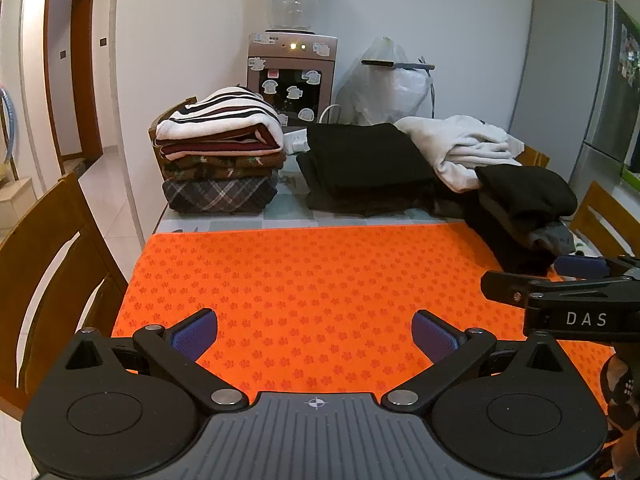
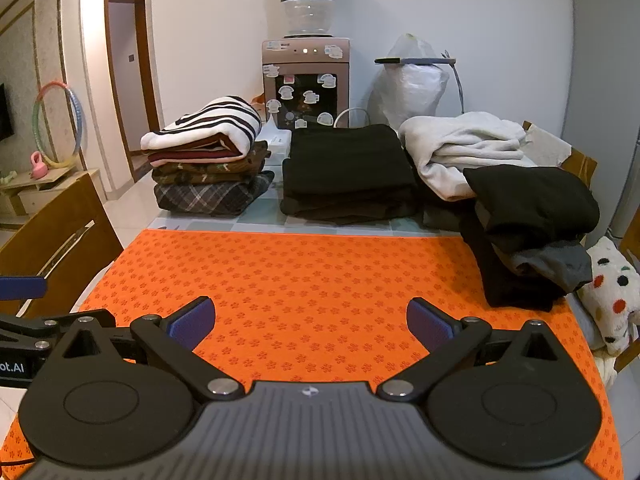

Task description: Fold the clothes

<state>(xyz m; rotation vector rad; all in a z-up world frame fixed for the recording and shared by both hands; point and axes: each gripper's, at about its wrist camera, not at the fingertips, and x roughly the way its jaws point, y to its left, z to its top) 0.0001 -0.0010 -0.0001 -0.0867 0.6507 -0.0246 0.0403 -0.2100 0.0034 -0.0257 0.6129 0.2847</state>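
Nearest the camera, the left gripper [image 1: 314,334] and the right gripper [image 2: 311,322] are held low over the bare orange mat [image 1: 320,276], both sets of fingers spread wide with nothing between them. The clothes to be folded are judged to be the loose heap at the far right of the tabletop [image 1: 280,210], where a white garment [image 2: 464,152] is draped over dark garments [image 2: 528,216] that overhang the mat's right edge. If one piece is grabbed from this tangle, neighbouring pieces could be dragged along or tipped off the right side, and the folded striped stack [image 1: 220,152] and black stack [image 1: 360,164] at the far end could be knocked by a careless reach.

Three clothes stacks [image 2: 208,164]; one orange mat [image 2: 320,276]; two chairs [image 1: 44,280].
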